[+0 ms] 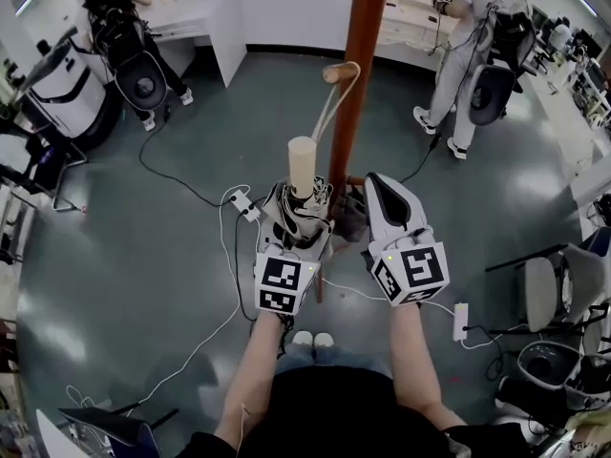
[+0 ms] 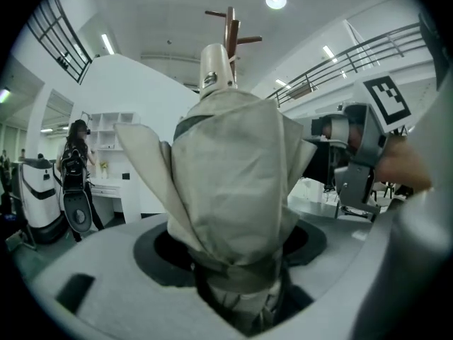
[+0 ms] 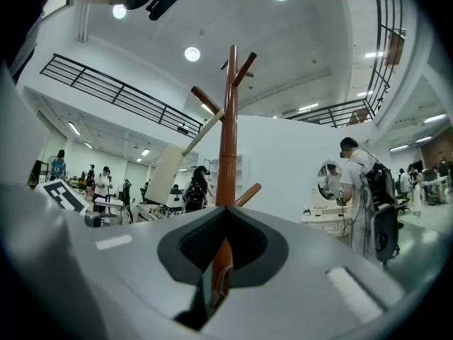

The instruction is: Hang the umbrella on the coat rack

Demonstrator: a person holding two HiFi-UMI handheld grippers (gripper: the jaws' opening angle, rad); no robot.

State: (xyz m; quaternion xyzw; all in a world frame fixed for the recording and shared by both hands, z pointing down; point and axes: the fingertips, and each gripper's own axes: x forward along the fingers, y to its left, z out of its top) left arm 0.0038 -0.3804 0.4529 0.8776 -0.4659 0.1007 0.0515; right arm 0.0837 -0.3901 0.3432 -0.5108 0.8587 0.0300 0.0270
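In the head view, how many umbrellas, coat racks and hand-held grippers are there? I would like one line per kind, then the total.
umbrella: 1
coat rack: 1
grippers: 2, the left gripper and the right gripper
Total: 4

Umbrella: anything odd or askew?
Nothing damaged. The umbrella sits handle-up in the left tool, one canopy fold flaring out, its strap looped over a peg of the coat rack.

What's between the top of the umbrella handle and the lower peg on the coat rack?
A beige cord loop spans that stretch, running from the handle up over the peg. The head view shows it best.
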